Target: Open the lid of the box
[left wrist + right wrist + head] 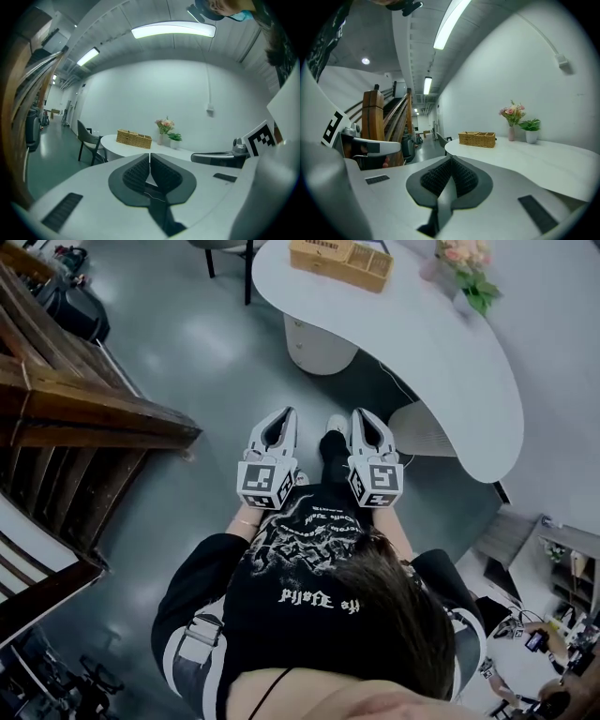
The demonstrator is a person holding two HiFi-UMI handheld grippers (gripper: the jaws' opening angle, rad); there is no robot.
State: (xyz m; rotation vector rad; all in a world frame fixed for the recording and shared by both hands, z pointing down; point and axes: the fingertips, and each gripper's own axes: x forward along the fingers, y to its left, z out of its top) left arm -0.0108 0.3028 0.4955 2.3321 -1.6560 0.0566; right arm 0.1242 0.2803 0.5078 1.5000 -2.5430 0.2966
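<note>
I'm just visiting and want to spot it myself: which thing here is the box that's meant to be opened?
Find the long, curved white table ahead of the person. Near its far end sits the box, a little apart from a vase of pink flowers and a small green plant. It alone is low, rectangular and woven in straw colour.

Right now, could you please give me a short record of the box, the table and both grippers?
box: wicker box, on the white table, untouched
near box: vase of flowers, potted plant
left gripper: jaws shut, empty
right gripper: jaws shut, empty
position: both grippers held over the grey floor, short of the table
</note>
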